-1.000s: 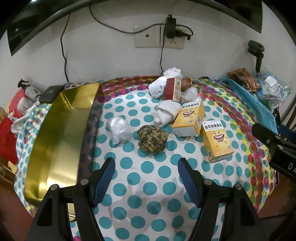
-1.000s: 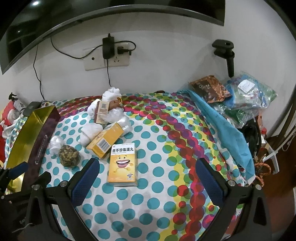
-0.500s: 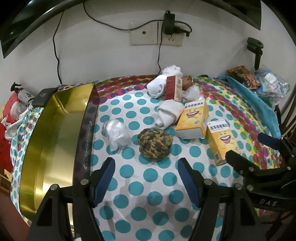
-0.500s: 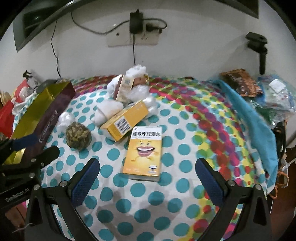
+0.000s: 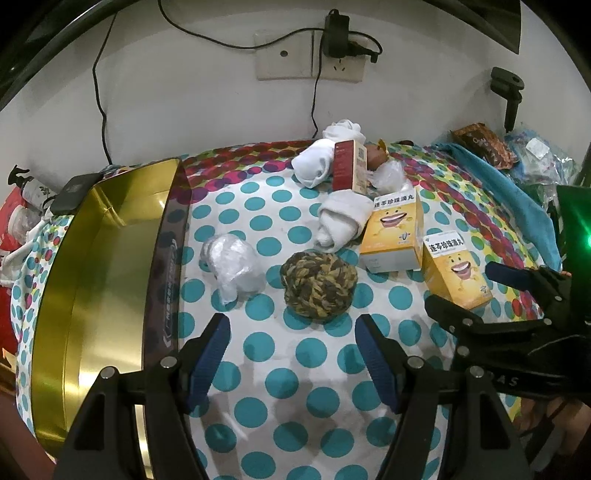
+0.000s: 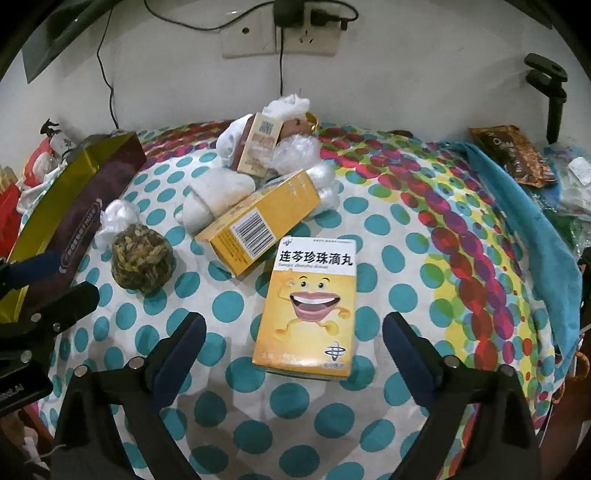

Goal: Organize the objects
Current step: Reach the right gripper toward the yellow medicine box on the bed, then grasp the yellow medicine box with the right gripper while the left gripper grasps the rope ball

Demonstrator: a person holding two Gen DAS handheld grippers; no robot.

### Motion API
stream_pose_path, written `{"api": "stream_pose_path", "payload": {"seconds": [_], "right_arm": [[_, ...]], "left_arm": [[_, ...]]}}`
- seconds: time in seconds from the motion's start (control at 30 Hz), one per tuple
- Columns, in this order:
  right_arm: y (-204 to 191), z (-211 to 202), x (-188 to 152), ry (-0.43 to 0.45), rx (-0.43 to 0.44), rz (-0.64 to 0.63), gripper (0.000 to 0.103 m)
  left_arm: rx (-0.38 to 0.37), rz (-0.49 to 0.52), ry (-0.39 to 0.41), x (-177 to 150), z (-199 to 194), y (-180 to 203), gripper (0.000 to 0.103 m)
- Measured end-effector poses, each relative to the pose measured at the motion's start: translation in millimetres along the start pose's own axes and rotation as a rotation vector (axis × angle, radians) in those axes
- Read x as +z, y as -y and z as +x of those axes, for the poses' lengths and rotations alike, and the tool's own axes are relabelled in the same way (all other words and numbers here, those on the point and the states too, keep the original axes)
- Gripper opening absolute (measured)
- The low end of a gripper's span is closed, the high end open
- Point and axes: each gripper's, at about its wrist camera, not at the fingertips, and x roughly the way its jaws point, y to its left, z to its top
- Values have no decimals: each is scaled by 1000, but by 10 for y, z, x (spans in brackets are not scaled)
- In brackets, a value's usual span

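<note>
A gold tin box [image 5: 99,258] lies open at the left of the polka-dot table. My left gripper [image 5: 293,350] is open and empty, just short of a brown-yellow rope ball [image 5: 318,283]. A crumpled clear plastic wad [image 5: 234,264] lies left of the ball. My right gripper [image 6: 293,350] is open and empty, its fingers on either side of the near end of a yellow medicine box [image 6: 310,308] lying flat. A second yellow box [image 6: 260,227] lies behind it. White socks [image 5: 341,218] and a red-brown carton [image 5: 349,170] lie further back.
A blue cloth [image 6: 528,229] and snack bags [image 6: 511,153] lie at the right edge. Bottles and a phone [image 5: 75,192] sit behind the tin at far left. A wall socket with a plugged charger [image 5: 338,35] is behind the table.
Both grippers have moved forward and lower towards the table. The right one has closed in on the flat yellow box; the left one has come nearer the rope ball. Nothing was picked up.
</note>
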Motion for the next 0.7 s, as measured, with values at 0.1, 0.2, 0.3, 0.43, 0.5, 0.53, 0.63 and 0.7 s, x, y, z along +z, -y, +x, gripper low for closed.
{"api": "stream_pose_path", "payload": {"seconds": [0.1,0.2,0.3,0.43,0.5,0.53,0.63,0.7], "right_arm": [[12,66,4,-18,7,6,82],[29,121,7,-35,15,20,71],[45,168,3,-48,17,32,55],[76,175,0,-46,40,48,53],[91,173,-4,-43,51,52,52],[107,161,-12,-41,59,58,51],[127,131,-20,-35,64,61,48],[142,99,-31,-28,68,60,48]], "left_arm": [[-5,10,3,0,16,14,72],[-7,10,-3,8,50,14,72],[-10,1,-13,19,94,11,72],[-9,-7,-27,31,158,20,72],[-17,-9,-36,39,185,40,72],[-18,-10,-42,48,200,51,72],[-14,-10,-51,78,246,93,72],[-13,-10,-55,100,273,125,72]]}}
